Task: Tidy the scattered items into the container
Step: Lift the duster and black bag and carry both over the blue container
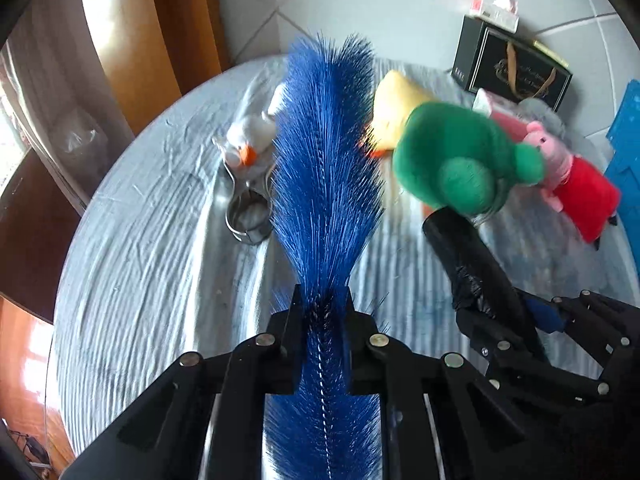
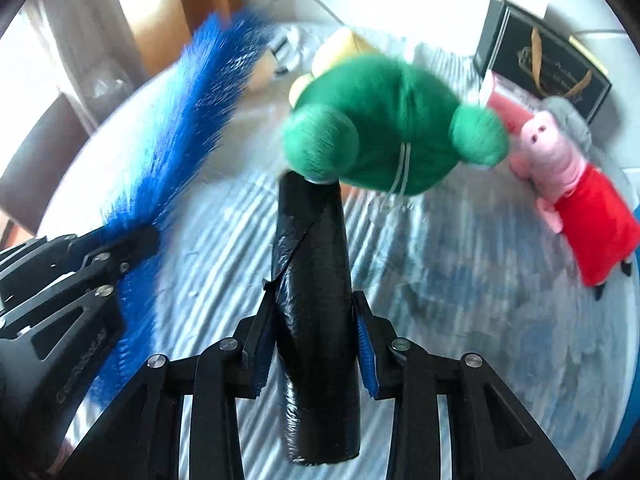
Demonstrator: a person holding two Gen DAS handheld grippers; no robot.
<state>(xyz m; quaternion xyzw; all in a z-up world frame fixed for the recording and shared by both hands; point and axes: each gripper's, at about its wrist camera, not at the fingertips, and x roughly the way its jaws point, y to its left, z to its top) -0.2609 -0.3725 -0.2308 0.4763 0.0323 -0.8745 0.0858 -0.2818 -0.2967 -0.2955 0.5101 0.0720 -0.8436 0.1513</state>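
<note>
My left gripper (image 1: 322, 304) is shut on a blue bristle brush (image 1: 324, 160), which points away over the table; it also shows in the right wrist view (image 2: 180, 120). My right gripper (image 2: 312, 316) is shut on a black roll of bags (image 2: 312, 280), whose far end touches a green plush toy (image 2: 380, 120). The green plush (image 1: 456, 160) and the black roll (image 1: 476, 264) show at the right of the left wrist view. A pink pig plush in a red dress (image 2: 576, 188) lies at the right. A yellow plush (image 1: 396, 112) lies behind the green one.
A round table with a wrinkled pale cloth (image 1: 160, 240) bears everything. A white toy with an orange beak on a metal clip (image 1: 248, 176) lies left of the brush. A black gift box (image 1: 512, 64) stands at the back right. A blue container edge (image 1: 628, 148) shows at the far right.
</note>
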